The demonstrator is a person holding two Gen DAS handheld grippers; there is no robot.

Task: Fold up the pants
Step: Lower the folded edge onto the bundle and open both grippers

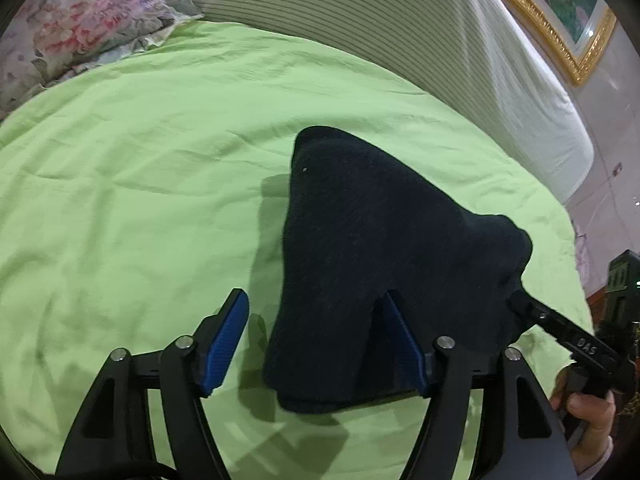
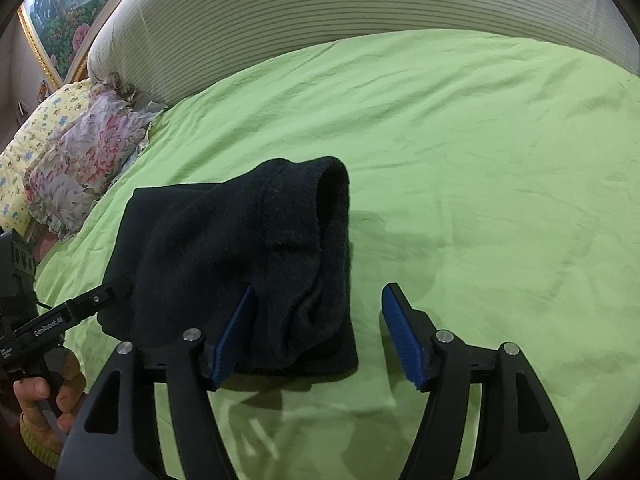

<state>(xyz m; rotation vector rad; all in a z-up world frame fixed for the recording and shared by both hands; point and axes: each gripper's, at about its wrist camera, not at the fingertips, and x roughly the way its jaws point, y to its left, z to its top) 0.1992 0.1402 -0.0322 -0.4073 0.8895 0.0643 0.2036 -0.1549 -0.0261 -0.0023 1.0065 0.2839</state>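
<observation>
Pants (image 1: 380,240), dark, apparently fleecy, lie folded between both wide-open, empty tools (image 1: 320,344) (image 2: 320,336).

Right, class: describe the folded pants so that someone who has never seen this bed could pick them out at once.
Start at the bed's light green sheet, which runs up to a striped headboard. Near its front edge lies a bundle, the pants. They are the only black thing on the sheet; the floral pillows are pale and patterned.
</observation>
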